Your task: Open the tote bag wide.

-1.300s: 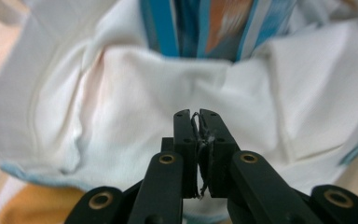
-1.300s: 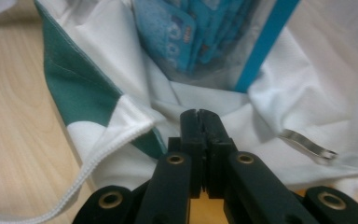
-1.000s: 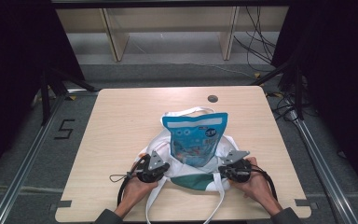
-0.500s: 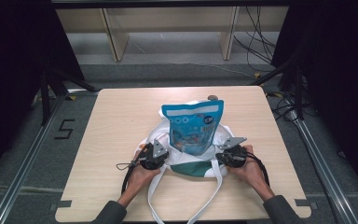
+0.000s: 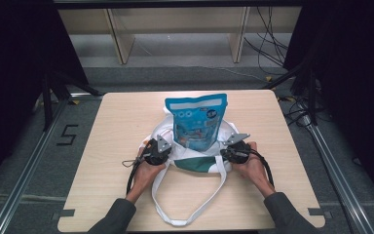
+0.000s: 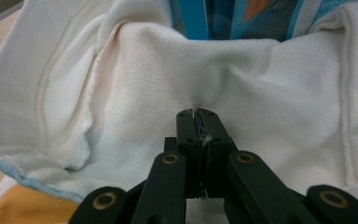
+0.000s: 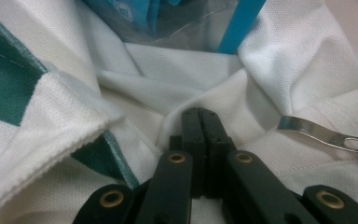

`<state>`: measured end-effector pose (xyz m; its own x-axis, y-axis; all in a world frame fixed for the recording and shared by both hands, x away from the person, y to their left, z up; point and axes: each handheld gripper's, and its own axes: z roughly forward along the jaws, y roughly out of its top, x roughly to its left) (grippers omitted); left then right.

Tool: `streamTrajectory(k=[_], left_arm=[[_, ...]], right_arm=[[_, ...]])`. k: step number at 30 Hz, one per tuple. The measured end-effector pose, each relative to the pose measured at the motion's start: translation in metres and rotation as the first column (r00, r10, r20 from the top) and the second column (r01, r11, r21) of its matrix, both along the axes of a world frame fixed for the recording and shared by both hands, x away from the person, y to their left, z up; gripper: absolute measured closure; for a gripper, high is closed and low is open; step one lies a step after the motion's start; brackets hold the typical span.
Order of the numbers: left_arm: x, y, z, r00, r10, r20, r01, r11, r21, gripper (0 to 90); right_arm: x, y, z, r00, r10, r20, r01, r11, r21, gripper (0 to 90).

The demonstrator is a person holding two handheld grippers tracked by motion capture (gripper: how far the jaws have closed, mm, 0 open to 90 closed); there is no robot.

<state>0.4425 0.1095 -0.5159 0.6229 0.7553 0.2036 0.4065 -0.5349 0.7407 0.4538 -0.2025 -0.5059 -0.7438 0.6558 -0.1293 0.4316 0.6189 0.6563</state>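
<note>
The white tote bag (image 5: 195, 156) is being gripped at both sides by the clenched left gripper (image 5: 161, 148) and right gripper (image 5: 230, 151); the blue pouch (image 5: 196, 119) is lying between them, pointing toward the desk's far edge.

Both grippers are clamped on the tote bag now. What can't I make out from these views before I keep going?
- Blue snack pouch: its lower part is hidden inside the white tote bag in the high view.
- Pouch print: too small to read in the high view; cut off by the top edge in both gripper views.
- Fabric layers pinched by left gripper and right gripper: count hidden by the closed fingers.
</note>
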Motion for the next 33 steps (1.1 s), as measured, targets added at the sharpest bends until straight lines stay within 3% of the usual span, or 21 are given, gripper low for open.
streamTrajectory(k=[1,3,5,7,8,9,11,12,13,14,16,20,21,24,26,27,30,32,33], left_arm=[[-0.001,0.0,0.001,1.0,0.0,-0.004,0.0,1.0,0.003,86.5],[-0.001,0.003,0.003,0.9999,0.013,-0.006,-0.013,0.9993,-0.034,83.0],[-0.002,0.006,0.006,0.9999,0.0,-0.015,-0.001,0.9998,-0.022,82.3],[-0.005,0.009,0.01,0.9999,0.004,-0.01,-0.004,0.9997,-0.026,79.4],[-0.007,0.01,0.013,1.0,0.004,-0.007,-0.005,0.9996,-0.028,76.3],[-0.008,0.011,0.015,1.0,0.004,0.001,-0.004,0.9992,-0.041,76.3],[-0.014,0.014,0.021,0.9998,0.016,0.015,-0.014,0.9931,-0.117,75.4],[-0.017,0.017,0.026,1.0,-0.002,0.01,0.003,0.9944,-0.106,74.8],[-0.02,0.017,0.029,0.9997,-0.003,0.024,0.006,0.9919,-0.127,74.2],[-0.023,0.02,0.033,0.9997,-0.016,0.016,0.018,0.9928,-0.118,72.9],[-0.028,0.019,0.036,0.9999,-0.014,0.001,0.014,0.9851,-0.171,70.2],[-0.036,0.022,0.039,0.9982,-0.054,-0.025,0.047,0.9734,-0.224,63.1],[-0.039,0.023,0.04,0.9986,-0.047,-0.026,0.04,0.9735,-0.225,59.7],[-0.043,0.026,0.042,0.9989,-0.042,-0.021,0.037,0.9769,-0.21,55.7],[-0.048,0.029,0.043,0.999,-0.031,-0.03,0.024,0.9753,-0.22,52.2],[-0.049,0.031,0.043,0.9991,-0.031,-0.029,0.025,0.9764,-0.215,50.5],[-0.055,0.037,0.042,0.9993,-0.023,-0.03,0.016,0.9731,-0.23,46.2],[-0.057,0.041,0.041,0.9983,-0.036,-0.045,0.022,0.961,-0.276,44.7],[-0.06,0.044,0.039,0.9985,-0.01,-0.055,-0.007,0.9509,-0.309,43.2]], right_arm=[[0.0,0.001,-0.002,0.9998,-0.007,0.019,0.007,0.9999,0.009,90.0],[-0.003,-0.002,0.003,0.999,-0.043,-0.008,0.043,0.9979,0.047,85.1],[-0.004,-0.004,0.007,0.9985,-0.047,-0.03,0.049,0.9967,0.064,84.0],[-0.006,-0.007,0.015,0.9985,-0.052,-0.016,0.053,0.9932,0.104,83.8],[-0.007,-0.012,0.022,0.9982,-0.051,0.033,0.047,0.9919,0.118,82.3],[-0.007,-0.012,0.022,0.9982,-0.051,0.033,0.047,0.9919,0.118,82.3],[-0.009,-0.017,0.027,0.9978,-0.057,0.035,0.051,0.9863,0.157,82.0],[-0.013,-0.018,0.03,0.9971,-0.076,0.007,0.074,0.9799,0.185,81.9],[-0.014,-0.02,0.032,0.9968,-0.078,0.014,0.074,0.9784,0.193,81.7],[-0.014,-0.023,0.035,0.9976,-0.067,0.021,0.062,0.9814,0.182,81.1],[-0.017,-0.027,0.037,0.9969,-0.064,0.046,0.053,0.979,0.197,79.5],[-0.023,-0.03,0.041,0.9953,-0.085,0.046,0.073,0.9732,0.218,74.8],[-0.024,-0.031,0.042,0.9943,-0.087,0.061,0.072,0.976,0.205,68.6],[-0.026,-0.032,0.042,0.9935,-0.092,0.067,0.077,0.9773,0.197,65.3],[-0.031,-0.03,0.043,0.9928,-0.115,0.032,0.106,0.9713,0.213,61.7],[-0.029,-0.031,0.044,0.9932,-0.097,0.064,0.082,0.9764,0.2,59.1],[-0.032,-0.031,0.045,0.9923,-0.102,0.07,0.086,0.9749,0.205,55.9],[-0.034,-0.031,0.045,0.9913,-0.109,0.074,0.091,0.973,0.212,53.6],[-0.037,-0.031,0.046,0.9913,-0.113,0.068,0.096,0.972,0.215,51.5]])
